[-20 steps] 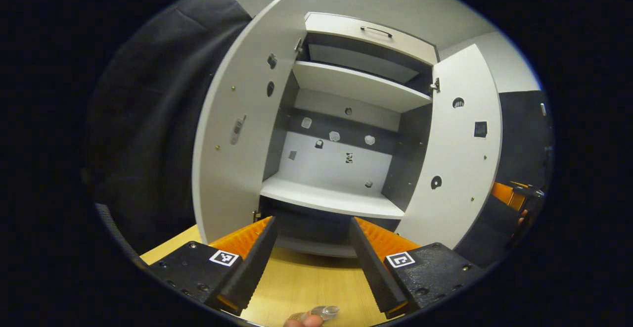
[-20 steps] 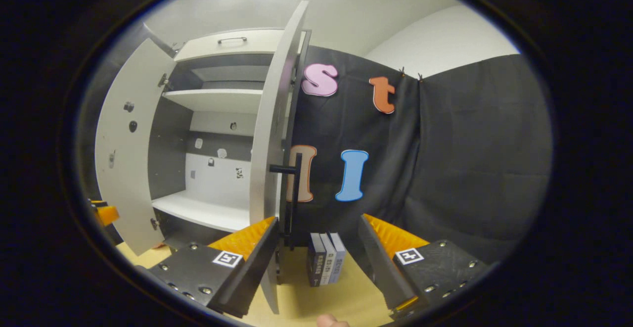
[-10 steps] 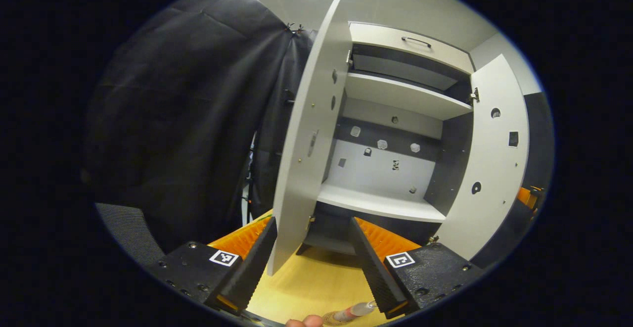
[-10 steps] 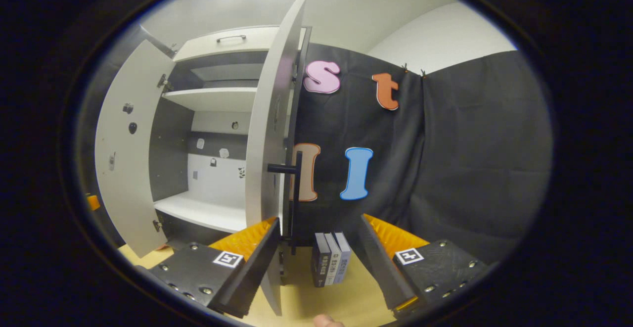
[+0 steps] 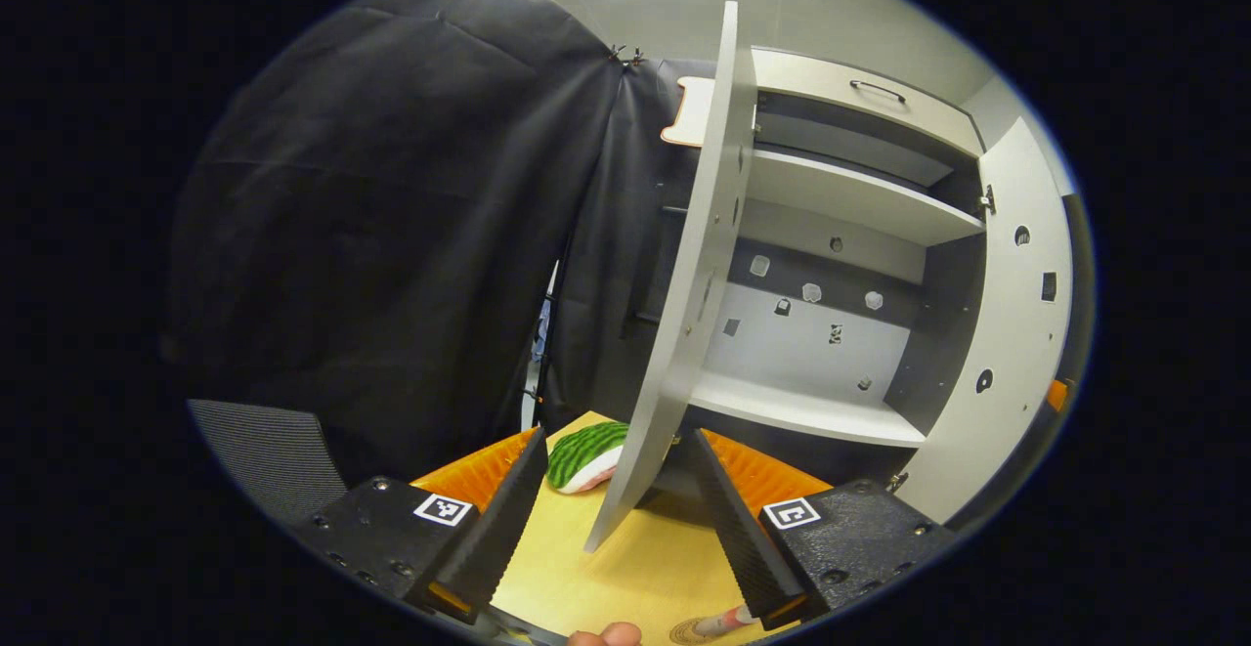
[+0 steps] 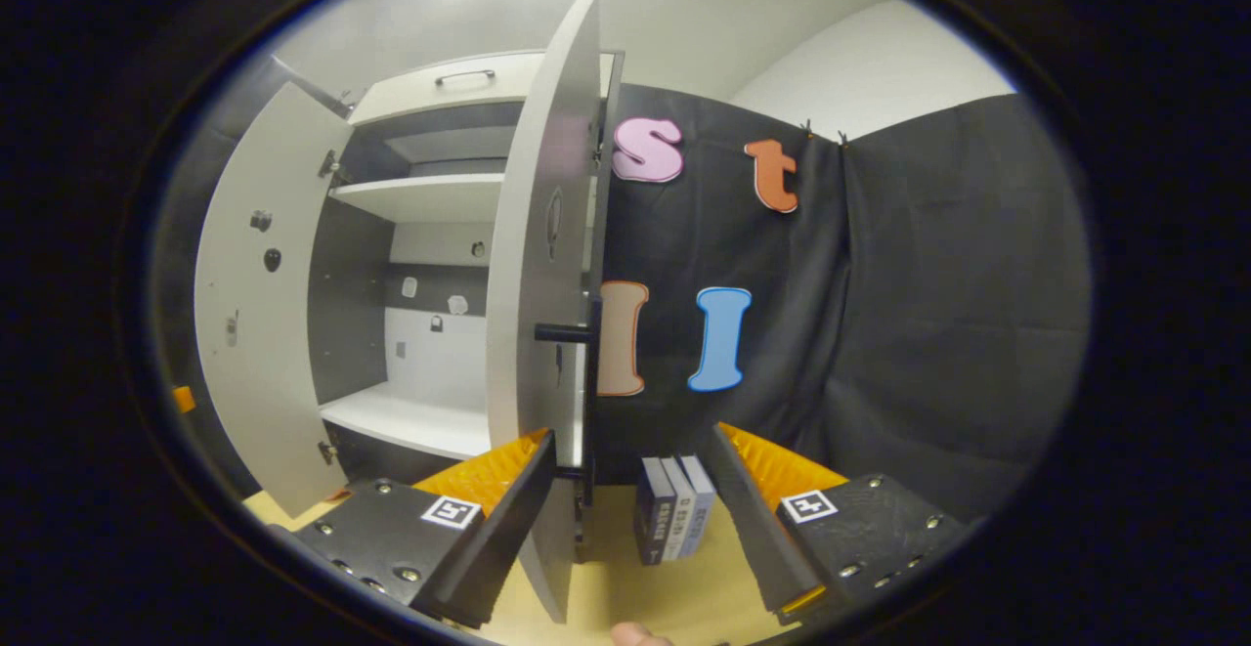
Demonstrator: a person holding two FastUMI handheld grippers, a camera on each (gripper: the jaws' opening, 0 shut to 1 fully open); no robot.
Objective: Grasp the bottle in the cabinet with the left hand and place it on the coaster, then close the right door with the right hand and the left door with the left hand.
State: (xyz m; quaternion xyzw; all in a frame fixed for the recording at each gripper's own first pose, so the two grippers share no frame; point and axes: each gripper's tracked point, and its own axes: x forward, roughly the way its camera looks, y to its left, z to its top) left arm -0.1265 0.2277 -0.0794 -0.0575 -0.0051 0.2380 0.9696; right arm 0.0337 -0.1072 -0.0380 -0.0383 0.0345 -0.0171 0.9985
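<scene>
Big pale grey cabinet (image 5: 831,265) with dark inner walls stands wide open on the light wooden tabletop (image 5: 625,568), shelves bare. Its left door (image 5: 694,275) shows edge-on in the left gripper view, running down between the left gripper's fingers; a second ago that view looked square into the shelves, so the camera has swung well out to the left of the door. The right door (image 6: 538,284), with its black bar handle (image 6: 572,333), stands open too, seen nearly edge-on in the right gripper view and a shade more centred than a second ago.

The left gripper (image 5: 616,519) is held low and level over the table, fingers spread apart with nothing between them but the door's lower corner farther off, not touching as far as I can tell. The right gripper (image 6: 635,519) sits low as well, aimed just past the right door's outer edge, jaws parted and empty, its near finger beside the door's bottom edge; contact I can't make out.

Between those fingers, farther back, three upright books (image 6: 674,509) with dark and pale spines stand against the black cloth. By the left door's foot lies a green striped watermelon-slice toy (image 5: 584,455), newly in sight.

Down at the very bottom of the left gripper view, the small clear bottle (image 5: 721,619) stands on the round brown coaster (image 5: 689,632), next to a fingertip (image 5: 606,635).
</scene>
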